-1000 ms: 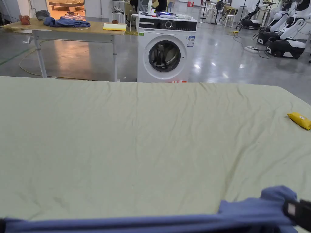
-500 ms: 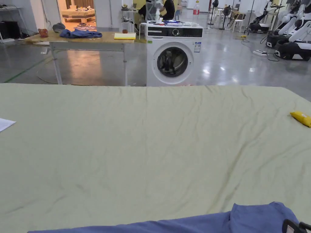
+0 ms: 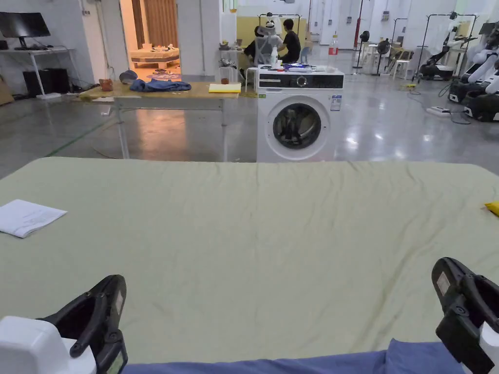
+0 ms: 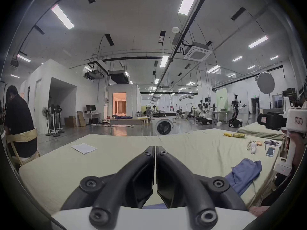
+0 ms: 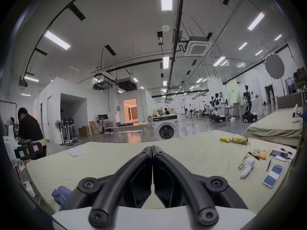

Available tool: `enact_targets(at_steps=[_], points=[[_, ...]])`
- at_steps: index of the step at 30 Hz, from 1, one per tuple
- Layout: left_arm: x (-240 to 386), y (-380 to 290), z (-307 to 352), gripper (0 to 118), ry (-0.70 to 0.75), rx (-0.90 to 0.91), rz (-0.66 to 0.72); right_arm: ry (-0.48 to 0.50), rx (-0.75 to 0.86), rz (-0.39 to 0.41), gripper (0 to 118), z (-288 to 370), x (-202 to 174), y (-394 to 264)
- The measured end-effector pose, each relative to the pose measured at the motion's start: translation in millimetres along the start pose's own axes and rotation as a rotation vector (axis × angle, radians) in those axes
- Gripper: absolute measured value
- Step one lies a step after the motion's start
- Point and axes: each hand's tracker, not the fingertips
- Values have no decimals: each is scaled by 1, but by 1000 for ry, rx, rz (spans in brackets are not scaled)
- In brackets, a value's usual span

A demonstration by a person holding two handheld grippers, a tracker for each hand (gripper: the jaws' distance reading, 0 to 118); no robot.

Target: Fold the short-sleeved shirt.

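Observation:
The blue short-sleeved shirt point(image 3: 302, 364) lies along the near edge of the pale green sheet point(image 3: 253, 233), with one bunched end toward the right point(image 4: 245, 172). My left gripper point(image 3: 114, 292) is raised over the sheet at the near left, above the shirt. Its jaws are pressed together with nothing between the tips point(image 4: 155, 148). My right gripper point(image 3: 446, 275) is raised at the near right, just above the shirt's right end. It is shut too, with no cloth in it point(image 5: 152, 148). The shirt's left end point(image 5: 60, 193) shows in the right gripper view.
A white paper point(image 3: 27, 217) lies at the sheet's left, a yellow packet point(image 3: 493, 208) at its right edge. Phones, a white sock and small tools point(image 5: 272, 175) lie far right. A washing machine point(image 3: 298, 119) stands beyond the bed. A person point(image 4: 18, 122) stands at the left.
The head camera has tilted up. Both grippers have risen into the picture, and the right one has come off the shirt's right end. The shirt stays along the near edge.

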Motion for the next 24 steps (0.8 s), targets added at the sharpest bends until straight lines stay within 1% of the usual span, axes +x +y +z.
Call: enact_targets(at_steps=[2, 3, 4, 6, 8, 9, 10, 11, 12, 13, 14, 15, 17, 18, 19, 20, 21, 22, 23, 24], points=[[-15, 5, 1, 0, 43, -52, 29, 6, -9, -17, 0, 7, 4, 8], [-35, 7, -3, 0, 70, -117, 87, 15, -16, -25, 0, 12, 5, 12], [-57, 7, -9, 0, 57, -179, 138, 16, -18, -23, 0, 15, 6, 15], [-103, -1, -29, 0, 10, -414, 340, 13, -24, -2, 0, 20, 10, 19], [-145, -28, -46, 0, -40, -637, 518, 13, -37, 17, 0, 23, 12, 16], [-157, -41, -50, 0, -85, -694, 612, 14, -45, 20, 0, 22, 15, 11], [-164, -57, -51, 0, -73, -689, 603, 6, -69, 25, 0, 21, 17, 5], [-173, -68, -55, 3, -63, -720, 562, -19, -108, 30, 0, 21, 8, 2], [-183, -85, -58, 13, -101, -781, 565, -37, -146, 16, 0, 19, 8, -3], [-185, -99, -61, 48, -139, -828, 655, -38, -171, -8, 0, 19, 9, -7], [-189, -113, -62, 80, -164, -846, 725, -36, -182, -29, 0, 19, 10, -10], [-194, -127, -63, 97, -212, -848, 796, -33, -187, -42, 0, 19, 10, -12], [-201, -146, -67, 99, -262, -803, 934, -11, -204, -56, 0, 16, 13, -16], [-205, -159, -72, 99, -285, -808, 1016, -11, -216, -51, 0, 13, 14, -19], [-207, -172, -76, 99, -311, -814, 1108, -35, -238, -27, 0, 13, 14, -21], [-207, -181, -80, 99, -363, -778, 1183, -47, -252, -14, 0, 11, 15, -21], [-200, -184, -82, 99, -414, -722, 1263, -49, -258, -18, 0, 11, 16, -22], [-195, -189, -89, 99, -466, -705, 1326, -50, -258, -23, 0, 11, 17, -21], [-187, -194, -96, 99, -501, -729, 1359, -51, -260, -29, 0, 11, 18, -20], [-178, -198, -105, 99, -559, -774, 1360, -54, -264, -40, 0, 11, 18, -19]])
